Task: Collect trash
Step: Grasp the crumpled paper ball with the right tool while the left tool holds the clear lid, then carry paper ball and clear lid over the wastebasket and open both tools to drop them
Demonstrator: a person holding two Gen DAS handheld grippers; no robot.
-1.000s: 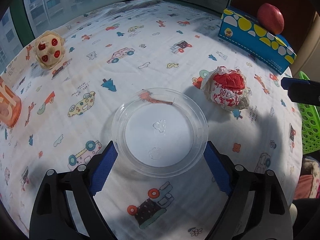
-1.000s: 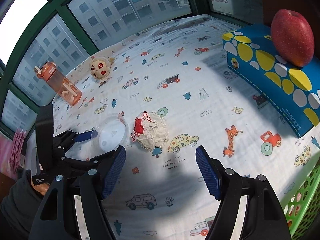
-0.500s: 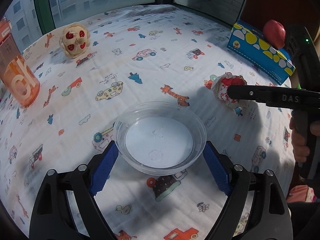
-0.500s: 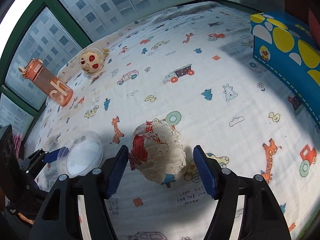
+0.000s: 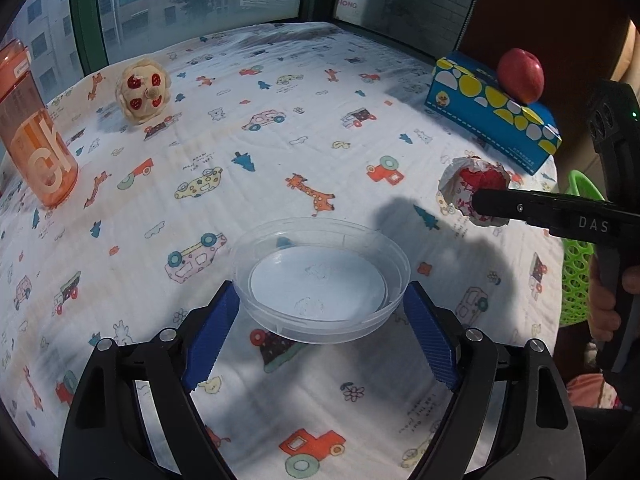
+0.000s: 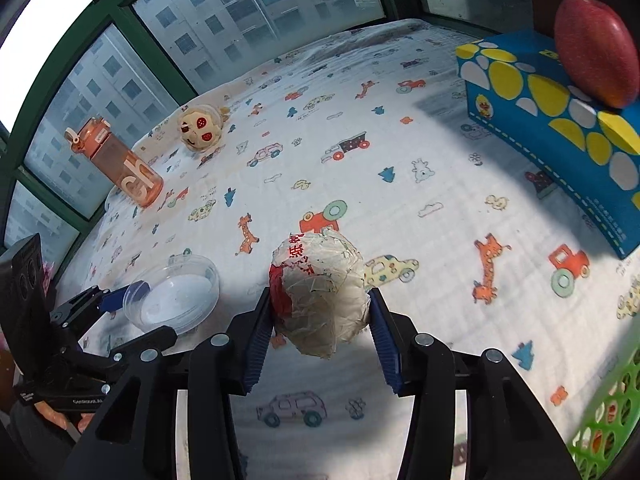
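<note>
We find the left gripper (image 5: pixel 322 314) closed on a clear plastic lid (image 5: pixel 321 280), its blue fingers (image 5: pixel 211 334) pressed against opposite sides of the rim. The lid is round, so it has no long axis; it sits near level with its hollow side facing up, raised off the printed cloth (image 5: pixel 240 152) covering the worktop, with a shadow beneath it.

The right gripper (image 6: pixel 320 312) is clamped on a crumpled paper wrapper ball (image 6: pixel 320 292), fingers (image 6: pixel 258 338) touching its left and right flanks. The ball is roughly egg-shaped, its longer axis running away from the camera along the fingers. We cannot tell whether it touches the cloth.

Also noted: an orange bottle (image 6: pixel 120 166) upright at the far left, a small plush toy (image 6: pixel 199 127) near it, a blue patterned box (image 6: pixel 560 128) bearing a red apple (image 6: pixel 596 50), and a green basket (image 6: pixel 608 412) at the right edge.
</note>
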